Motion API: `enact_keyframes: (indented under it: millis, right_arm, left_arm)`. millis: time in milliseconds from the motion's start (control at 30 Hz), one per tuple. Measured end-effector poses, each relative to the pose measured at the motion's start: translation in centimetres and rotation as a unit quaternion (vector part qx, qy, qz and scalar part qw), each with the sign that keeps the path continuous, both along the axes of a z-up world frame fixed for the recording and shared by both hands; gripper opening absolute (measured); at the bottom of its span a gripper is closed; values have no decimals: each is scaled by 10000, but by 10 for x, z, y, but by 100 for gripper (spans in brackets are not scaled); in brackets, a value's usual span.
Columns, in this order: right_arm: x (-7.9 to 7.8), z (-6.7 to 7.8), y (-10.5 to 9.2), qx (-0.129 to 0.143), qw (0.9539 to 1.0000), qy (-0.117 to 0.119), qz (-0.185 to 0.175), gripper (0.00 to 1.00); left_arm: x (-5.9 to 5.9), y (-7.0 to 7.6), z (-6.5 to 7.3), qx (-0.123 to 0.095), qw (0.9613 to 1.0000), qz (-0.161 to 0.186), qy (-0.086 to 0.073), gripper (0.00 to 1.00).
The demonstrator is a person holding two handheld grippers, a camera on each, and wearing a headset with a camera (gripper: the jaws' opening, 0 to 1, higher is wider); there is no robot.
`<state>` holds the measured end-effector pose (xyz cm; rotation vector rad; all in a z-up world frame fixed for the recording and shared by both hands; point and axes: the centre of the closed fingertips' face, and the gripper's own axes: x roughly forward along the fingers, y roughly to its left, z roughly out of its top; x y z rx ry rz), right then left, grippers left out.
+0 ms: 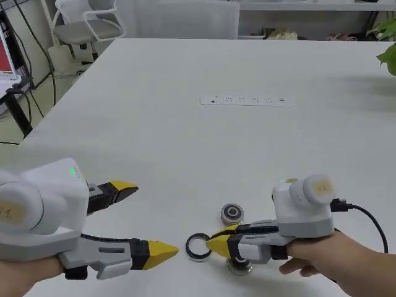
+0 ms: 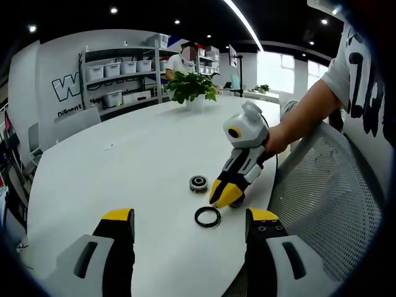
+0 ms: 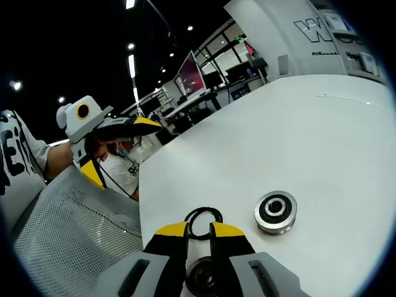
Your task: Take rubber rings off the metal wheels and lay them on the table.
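Wall sign (image 2: 64, 88): big "W", rest cut off. Smaller line under it starts "Diligent". Black print on the white shirt (image 2: 365, 86) isn't legible.

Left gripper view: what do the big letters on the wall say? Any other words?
"W": first big letter on the wall; the rest sits behind the shelves.
The small line under it: too blurred to read.
The person's shirt: black print, cut off, unreadable.

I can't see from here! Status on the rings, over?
Left gripper open, hovering clear. Right gripper jaws near shut, tips at loose rubber ring on table. One wheel beside it. Nothing in the way.
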<state>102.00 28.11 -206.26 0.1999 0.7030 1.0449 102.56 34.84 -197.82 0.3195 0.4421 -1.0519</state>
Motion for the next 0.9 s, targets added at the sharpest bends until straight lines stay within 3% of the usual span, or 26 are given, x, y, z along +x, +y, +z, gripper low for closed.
enact_keyframes:
  millis: [500,900]
  right_arm:
    - [1,21,-6,48,9997,-243,66,25]
    - [4,53,-19,114,9980,-617,-73,33]
  left_arm:
    - [-1,0,3,-52,10000,-2,-11,71]
    - [-5,1,10,-81,9999,-17,-76,71]
